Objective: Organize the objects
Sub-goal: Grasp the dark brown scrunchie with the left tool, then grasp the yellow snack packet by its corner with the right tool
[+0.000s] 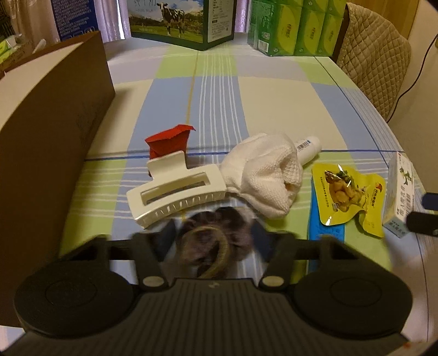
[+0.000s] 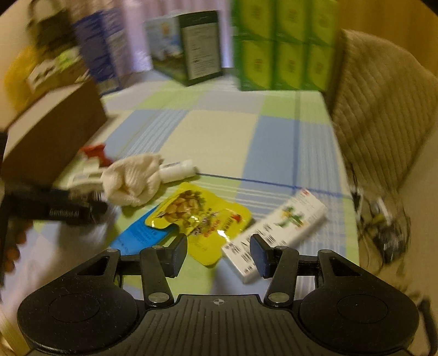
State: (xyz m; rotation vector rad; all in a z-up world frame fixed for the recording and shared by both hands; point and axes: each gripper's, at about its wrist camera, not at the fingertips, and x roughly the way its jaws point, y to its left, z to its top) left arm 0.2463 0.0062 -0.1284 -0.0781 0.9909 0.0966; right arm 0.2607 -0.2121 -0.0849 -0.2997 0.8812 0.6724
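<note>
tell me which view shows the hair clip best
The left wrist view. There the hair clip lies sharp and whole on the tablecloth, just beyond the left gripper. In the right wrist view it is only a blurred pale smear at the left, between the brown box and the white cloth.

milk carton (image 1: 182, 20) far table edge | green packs (image 1: 293, 26) stacked beside | quilted chair back (image 1: 375, 52) right

A fuzzy grey-brown scrunchie (image 1: 213, 241) sits between the left gripper's (image 1: 213, 232) fingers. Just beyond lie a cream hair claw (image 1: 175, 189), a red paper shape (image 1: 169, 141), a bunched white cloth (image 1: 262, 175), a white tube (image 1: 308, 148), a yellow snack pouch (image 1: 347, 197) on a blue packet (image 1: 314, 230), and a white box (image 1: 399, 191).
</note>
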